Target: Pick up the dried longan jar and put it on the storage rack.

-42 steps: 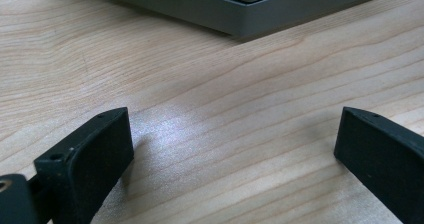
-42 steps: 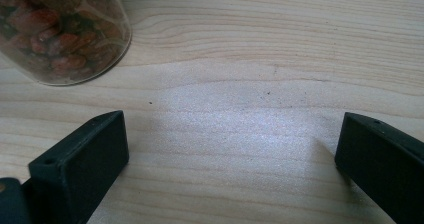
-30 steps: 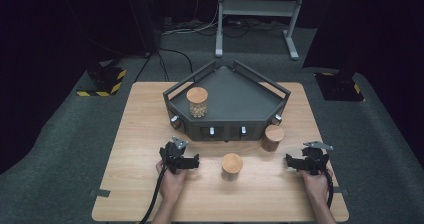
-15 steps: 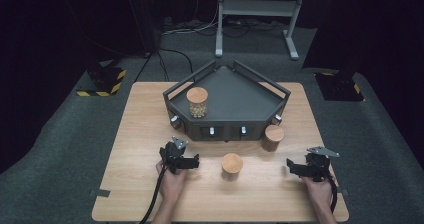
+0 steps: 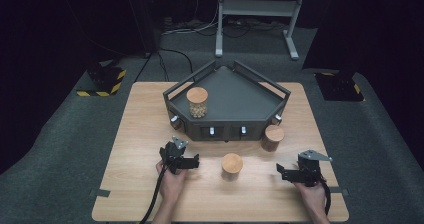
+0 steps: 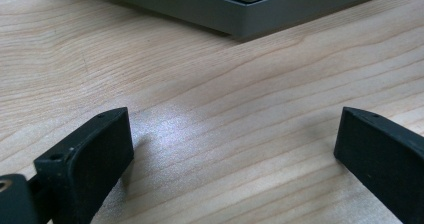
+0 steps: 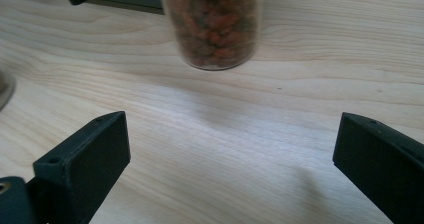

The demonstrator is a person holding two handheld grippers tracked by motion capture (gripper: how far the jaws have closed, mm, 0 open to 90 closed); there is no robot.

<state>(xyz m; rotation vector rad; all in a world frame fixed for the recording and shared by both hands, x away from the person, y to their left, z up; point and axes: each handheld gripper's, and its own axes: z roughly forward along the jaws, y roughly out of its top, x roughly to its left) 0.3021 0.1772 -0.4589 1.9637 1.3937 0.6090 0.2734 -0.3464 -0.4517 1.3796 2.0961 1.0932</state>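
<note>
The right gripper rests low over the pale, wavy-grained wooden bench, its two blunt matte-black jaws spread wide with nothing between them. In the right gripper view a clear cylindrical jar packed with reddish-brown pieces stands upright on the wood just ahead of the open jaws, apart from them. From above, that jar appears to be the one with the round wooden lid standing just beside the front right corner of the dark grey tray, an angular five-sided metal piece with raised rails and small knobs along its front face. The left gripper lies in front of the tray's left front side, its jaws likewise spread and holding nothing; the left gripper view shows bare grain between them and the tray's flat grey base edge beyond. A second wooden-lidded jar stands in front of the tray, between the two grippers. A third jar, glass with pale contents, stands inside the tray near its left wall.
</note>
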